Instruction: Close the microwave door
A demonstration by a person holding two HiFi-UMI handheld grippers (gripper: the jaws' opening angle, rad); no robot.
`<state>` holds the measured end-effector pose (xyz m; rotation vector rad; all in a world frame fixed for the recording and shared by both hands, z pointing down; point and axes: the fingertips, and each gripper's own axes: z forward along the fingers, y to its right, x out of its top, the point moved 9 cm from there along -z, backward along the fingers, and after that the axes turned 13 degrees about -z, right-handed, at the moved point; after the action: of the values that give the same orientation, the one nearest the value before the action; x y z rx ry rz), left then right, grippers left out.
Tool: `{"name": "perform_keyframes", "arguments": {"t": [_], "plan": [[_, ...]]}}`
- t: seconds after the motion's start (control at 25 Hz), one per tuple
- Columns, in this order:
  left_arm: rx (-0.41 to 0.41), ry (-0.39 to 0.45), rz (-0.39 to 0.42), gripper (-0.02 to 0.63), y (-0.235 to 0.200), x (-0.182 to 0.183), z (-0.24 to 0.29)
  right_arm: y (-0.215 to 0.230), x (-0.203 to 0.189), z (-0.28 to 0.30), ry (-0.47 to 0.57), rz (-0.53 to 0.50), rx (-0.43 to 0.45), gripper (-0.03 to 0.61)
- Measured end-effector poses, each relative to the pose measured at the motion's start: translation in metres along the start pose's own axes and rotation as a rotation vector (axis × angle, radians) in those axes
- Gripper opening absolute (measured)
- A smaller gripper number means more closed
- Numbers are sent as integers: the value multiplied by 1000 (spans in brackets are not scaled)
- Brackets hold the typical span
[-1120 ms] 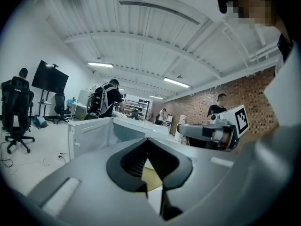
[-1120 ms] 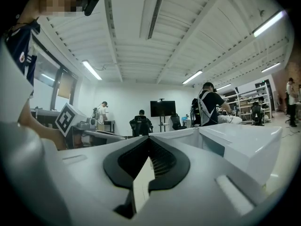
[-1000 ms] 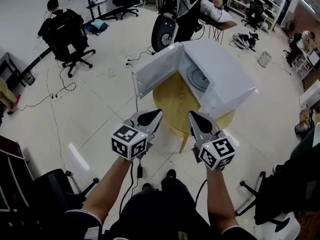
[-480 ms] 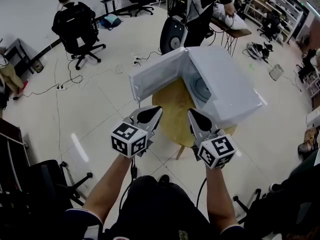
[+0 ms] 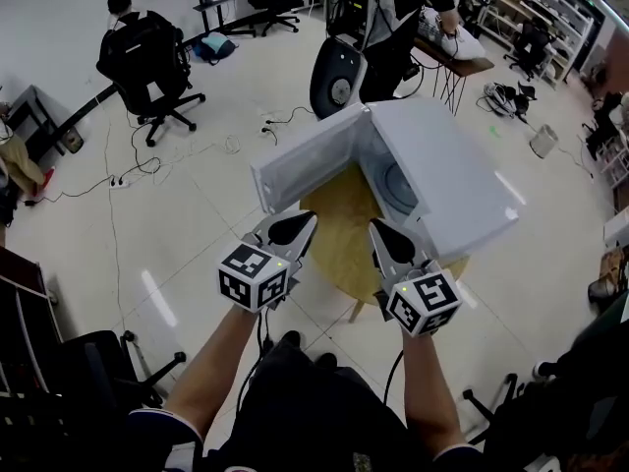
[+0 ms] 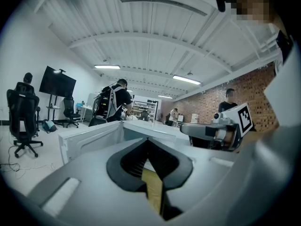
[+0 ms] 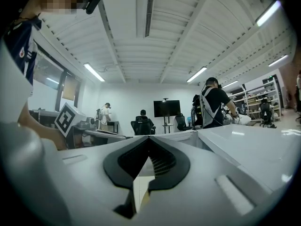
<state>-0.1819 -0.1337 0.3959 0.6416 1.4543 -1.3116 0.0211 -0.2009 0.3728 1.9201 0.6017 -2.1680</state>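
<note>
A white microwave (image 5: 447, 170) stands on a round wooden table (image 5: 344, 226), its door (image 5: 310, 160) swung wide open to the left. The turntable inside shows through the opening. My left gripper (image 5: 307, 219) is shut and empty, its tips just short of the door's lower edge; in the left gripper view the door (image 6: 89, 138) stretches straight ahead of the shut left gripper (image 6: 147, 140). My right gripper (image 5: 374, 227) is shut too, held over the table just before the microwave's front. The right gripper view shows the microwave's top (image 7: 249, 145) to the right of the shut jaws.
Black office chairs (image 5: 142, 62) stand at the back left, with cables (image 5: 108, 180) trailing over the white floor. A person stands at a small table (image 5: 447, 47) behind the microwave. Another black chair (image 5: 93, 377) is close at my left, one more at my right (image 5: 565, 391).
Both grippers have moved forward with me toward the microwave; the microwave and its open door now lie closer under the gripper tips. Both jaws stay shut.
</note>
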Motion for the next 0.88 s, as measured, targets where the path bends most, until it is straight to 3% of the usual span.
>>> {"name": "perform_keyframes", "arguments": {"t": [0.28, 0.8, 0.88], "plan": [[-13, -20, 42, 12, -33, 17, 6, -2, 3, 22, -8, 5, -39, 2], [204, -45, 118, 12, -148, 43, -28, -16, 2, 74, -12, 3, -21, 2], [197, -71, 120, 62, -163, 42, -27, -19, 2, 84, -19, 4, -12, 2]]}}
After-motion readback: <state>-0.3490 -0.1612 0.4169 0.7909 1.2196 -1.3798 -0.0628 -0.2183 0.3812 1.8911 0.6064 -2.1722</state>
